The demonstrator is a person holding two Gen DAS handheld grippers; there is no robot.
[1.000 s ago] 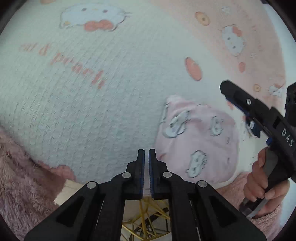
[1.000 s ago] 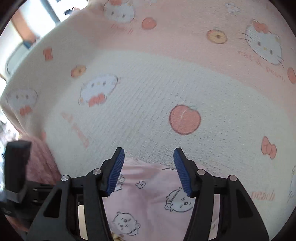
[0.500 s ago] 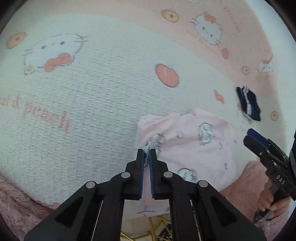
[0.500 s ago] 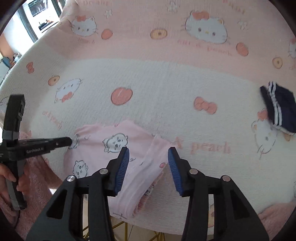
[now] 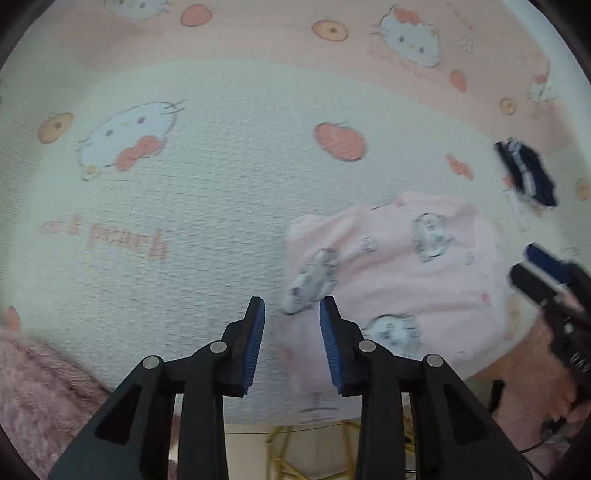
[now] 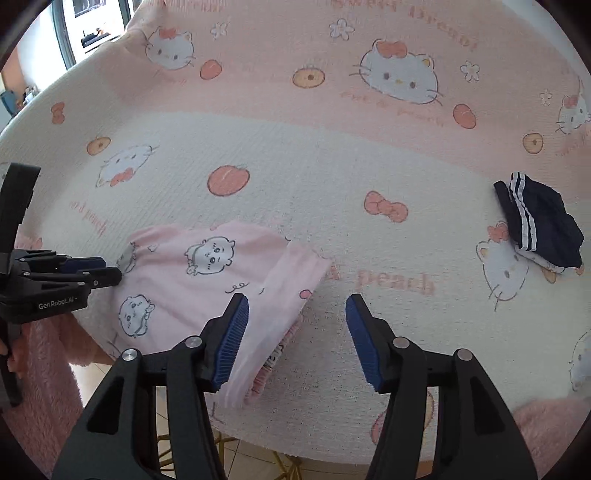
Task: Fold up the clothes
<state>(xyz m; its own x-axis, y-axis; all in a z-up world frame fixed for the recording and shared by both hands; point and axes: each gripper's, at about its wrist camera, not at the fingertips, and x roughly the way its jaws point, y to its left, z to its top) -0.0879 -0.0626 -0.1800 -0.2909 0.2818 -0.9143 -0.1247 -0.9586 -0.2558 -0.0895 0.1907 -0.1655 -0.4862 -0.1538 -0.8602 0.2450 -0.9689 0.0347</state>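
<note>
pink cartoon-print garment [image 6: 207, 280] lies folded, rumpled; left gripper [image 5: 291, 332] and right gripper [image 6: 295, 332] jaws opening, pinching nothing.

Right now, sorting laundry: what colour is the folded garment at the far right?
Navy with white stripes; right wrist view.

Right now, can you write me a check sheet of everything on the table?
Surface: cat-and-peach blanket covers the table.
Job's things: pink garment lies folded near the front edge.
Clutter: dark striped garment folded at the far right.
Grippers: left gripper opening, pads off the cloth; right gripper opening, nothing pinched.
Cables: nothing seen.
Surroundings: fuzzy pink sleeves; tiled floor below; window at far left.
</note>
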